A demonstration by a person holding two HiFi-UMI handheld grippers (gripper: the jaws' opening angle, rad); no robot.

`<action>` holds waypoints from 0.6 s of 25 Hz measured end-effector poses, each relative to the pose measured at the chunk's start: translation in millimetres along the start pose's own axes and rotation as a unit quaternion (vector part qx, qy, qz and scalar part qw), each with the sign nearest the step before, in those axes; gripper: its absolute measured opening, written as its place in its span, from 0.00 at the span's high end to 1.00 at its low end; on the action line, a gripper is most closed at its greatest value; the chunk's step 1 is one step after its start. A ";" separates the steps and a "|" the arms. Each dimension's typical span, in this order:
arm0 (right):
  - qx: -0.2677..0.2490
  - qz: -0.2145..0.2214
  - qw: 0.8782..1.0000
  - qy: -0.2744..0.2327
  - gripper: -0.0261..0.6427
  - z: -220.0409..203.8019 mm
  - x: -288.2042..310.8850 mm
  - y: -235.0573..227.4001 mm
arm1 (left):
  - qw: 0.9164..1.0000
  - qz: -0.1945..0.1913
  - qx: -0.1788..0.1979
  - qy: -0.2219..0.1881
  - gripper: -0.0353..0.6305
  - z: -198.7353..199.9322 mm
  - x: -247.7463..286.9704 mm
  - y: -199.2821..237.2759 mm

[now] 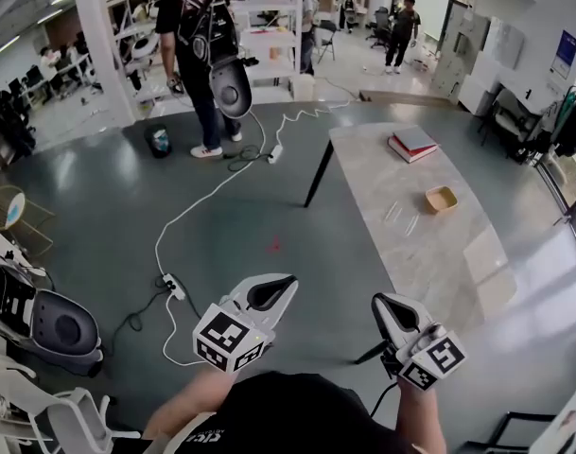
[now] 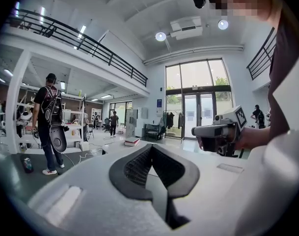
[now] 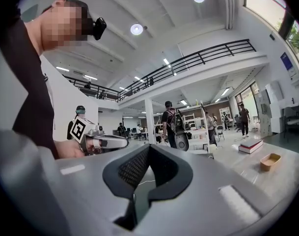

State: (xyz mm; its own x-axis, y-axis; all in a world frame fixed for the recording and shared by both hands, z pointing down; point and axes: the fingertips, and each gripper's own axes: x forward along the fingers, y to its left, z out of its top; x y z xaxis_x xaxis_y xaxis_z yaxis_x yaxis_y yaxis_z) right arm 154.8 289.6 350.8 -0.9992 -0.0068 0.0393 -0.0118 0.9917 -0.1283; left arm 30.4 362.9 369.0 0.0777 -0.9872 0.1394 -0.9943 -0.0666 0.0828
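Pressed together and empty, left tool [image 1: 280, 285] and right tool [image 1: 382, 303] hover near the table [image 1: 382, 173].

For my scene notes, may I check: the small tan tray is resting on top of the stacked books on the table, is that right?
Not quite: the tan tray rests on the bare table, apart from the stacked books, as the head view shows.
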 end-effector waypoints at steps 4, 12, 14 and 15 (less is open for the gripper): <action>-0.001 -0.007 1.000 0.010 0.96 -9.7 18.7 10.9 | 1.000 0.007 -0.003 -0.008 0.94 -6.3 -24.4 16.4; 0.011 -0.053 0.998 0.031 0.96 -17.4 16.1 -2.6 | 1.000 0.019 -0.017 0.011 0.94 -32.2 -45.5 55.6; 0.013 -0.062 0.997 0.035 0.96 -19.9 19.2 -12.7 | 0.999 0.021 -0.020 0.016 0.94 -35.9 -40.3 67.1; 0.014 -0.065 0.997 0.036 0.96 -20.7 21.9 -17.8 | 0.999 0.021 -0.021 0.017 0.94 -36.9 -36.7 71.6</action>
State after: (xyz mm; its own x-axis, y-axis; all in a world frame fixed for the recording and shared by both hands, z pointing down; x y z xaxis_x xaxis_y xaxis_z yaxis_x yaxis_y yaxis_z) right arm 134.0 274.5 374.5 -0.9840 -0.1245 0.1276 -0.1428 0.9790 -0.1456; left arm -41.0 399.7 406.3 0.0388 -0.9834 0.1772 -0.9928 -0.0179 0.1181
